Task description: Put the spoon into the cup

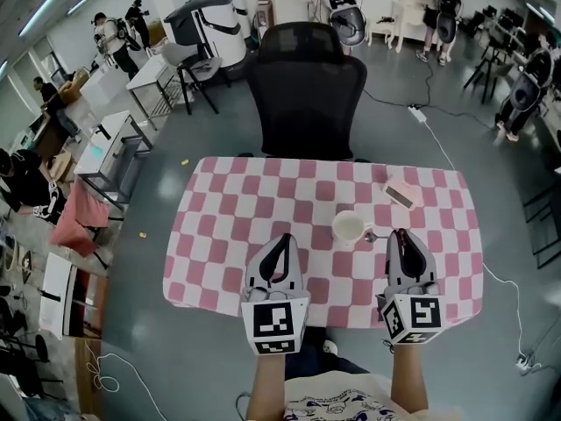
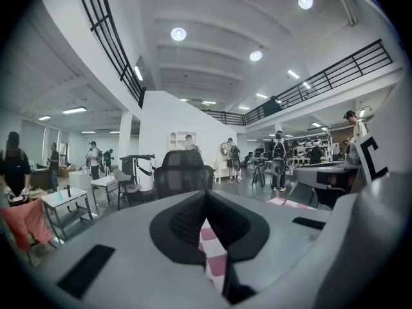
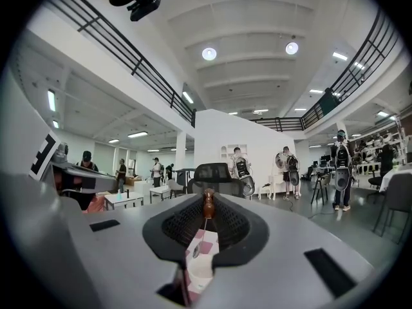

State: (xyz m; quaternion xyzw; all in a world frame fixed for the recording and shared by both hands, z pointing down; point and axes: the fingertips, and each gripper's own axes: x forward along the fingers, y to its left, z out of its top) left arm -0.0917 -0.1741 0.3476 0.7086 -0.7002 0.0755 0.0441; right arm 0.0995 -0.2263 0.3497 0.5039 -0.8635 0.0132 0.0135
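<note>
1. The left hand-held gripper (image 1: 283, 237) has its jaws pressed together, with nothing in them.
2. The right hand-held gripper (image 1: 401, 231) pinches the spoon (image 1: 372, 235).
3. The spoon is just beside the cup (image 1: 348, 226) on the counter (image 1: 219, 235).

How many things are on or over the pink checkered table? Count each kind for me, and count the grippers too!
cup: 1
spoon: 1
small box: 1
grippers: 2, the left gripper and the right gripper
Total: 5
</note>
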